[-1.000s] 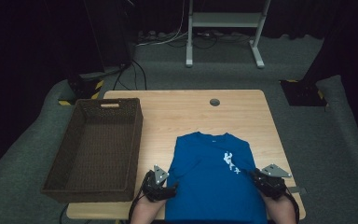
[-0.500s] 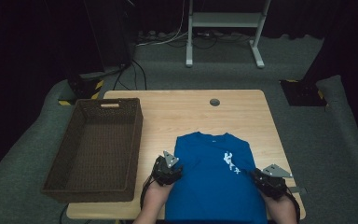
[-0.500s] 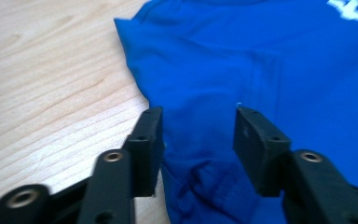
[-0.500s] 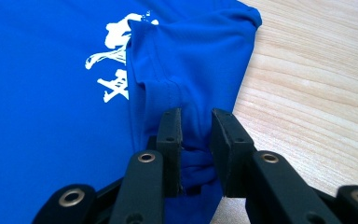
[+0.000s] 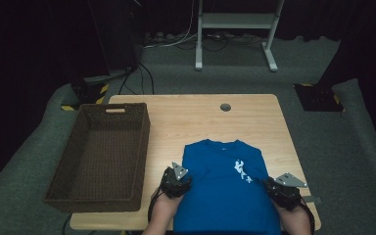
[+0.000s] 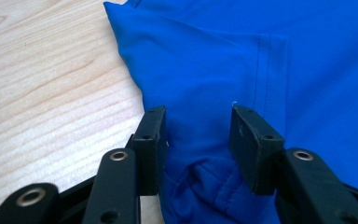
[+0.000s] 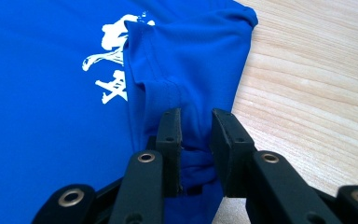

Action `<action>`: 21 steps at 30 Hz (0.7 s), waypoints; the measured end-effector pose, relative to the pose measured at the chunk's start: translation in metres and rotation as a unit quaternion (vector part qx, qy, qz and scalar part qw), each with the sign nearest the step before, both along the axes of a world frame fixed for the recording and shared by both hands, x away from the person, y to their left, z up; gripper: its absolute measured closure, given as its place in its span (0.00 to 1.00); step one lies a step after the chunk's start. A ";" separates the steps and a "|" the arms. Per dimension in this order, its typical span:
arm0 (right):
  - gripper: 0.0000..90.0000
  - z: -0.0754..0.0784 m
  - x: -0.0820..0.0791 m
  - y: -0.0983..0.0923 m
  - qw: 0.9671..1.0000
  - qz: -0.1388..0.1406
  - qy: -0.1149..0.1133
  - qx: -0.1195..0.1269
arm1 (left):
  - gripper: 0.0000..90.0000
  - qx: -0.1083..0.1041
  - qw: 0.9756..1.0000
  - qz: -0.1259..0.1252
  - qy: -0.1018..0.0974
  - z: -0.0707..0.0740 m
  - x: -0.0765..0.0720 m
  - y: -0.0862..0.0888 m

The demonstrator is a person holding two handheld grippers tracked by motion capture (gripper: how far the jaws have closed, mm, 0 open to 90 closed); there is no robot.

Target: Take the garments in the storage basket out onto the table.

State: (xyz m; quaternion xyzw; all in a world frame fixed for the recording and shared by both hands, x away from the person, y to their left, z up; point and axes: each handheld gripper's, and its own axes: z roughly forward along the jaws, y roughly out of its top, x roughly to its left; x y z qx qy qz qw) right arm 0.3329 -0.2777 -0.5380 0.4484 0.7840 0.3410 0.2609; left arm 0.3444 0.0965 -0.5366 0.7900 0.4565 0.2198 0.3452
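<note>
So there's one blue T-shirt (image 5: 225, 188) spread flat on the near half of the tabletop (image 5: 196, 117), a bit toward the right edge, with its hem running off the near edge. The fabric looks smooth and slightly shiny, kind of a sports-jersey knit, with neat stitched seams and a small white print (image 5: 241, 171) on the chest. The tabletop itself is light wood-grain laminate, rectangular with rounded corners, and there's one round grey cable grommet (image 5: 225, 107) near the far edge. One dark brown woven basket (image 5: 58, 181) sits along the left edge, rectangular, deep, wicker-looking texture, with a slot handle cut in its far wall. Two claws are in play, both black and blocky with metal rivets and a grey three-cornered plate on top. The left claw (image 6: 198, 140) is at the shirt's left side; its jaws have just been closing and are now clenched on a bunched-up fold of blue cloth, which puckers between the pads. The right claw (image 7: 196, 140) is at the shirt's right side, clamped on the folded sleeve fabric, a thick ridge of it pinched between the two flat pads.
</note>
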 end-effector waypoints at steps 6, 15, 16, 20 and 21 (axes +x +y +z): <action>0.82 0.000 -0.005 0.000 1.000 0.000 0.002 0.004 | 0.61 0.007 1.000 -0.003 -0.006 0.000 -0.013 0.001; 0.82 0.002 -0.017 0.004 1.000 0.006 0.009 -0.003 | 0.57 0.003 1.000 -0.011 -0.013 -0.002 -0.037 0.009; 0.82 0.002 -0.018 0.005 1.000 0.008 0.011 -0.005 | 0.57 0.001 1.000 -0.013 -0.014 -0.003 -0.039 0.010; 0.81 0.005 -0.022 0.006 1.000 0.015 0.022 -0.013 | 0.54 -0.007 1.000 -0.015 -0.015 -0.004 -0.046 0.015; 0.82 0.005 -0.024 0.006 0.999 0.016 0.023 -0.016 | 0.53 -0.010 1.000 -0.014 -0.013 -0.004 -0.046 0.016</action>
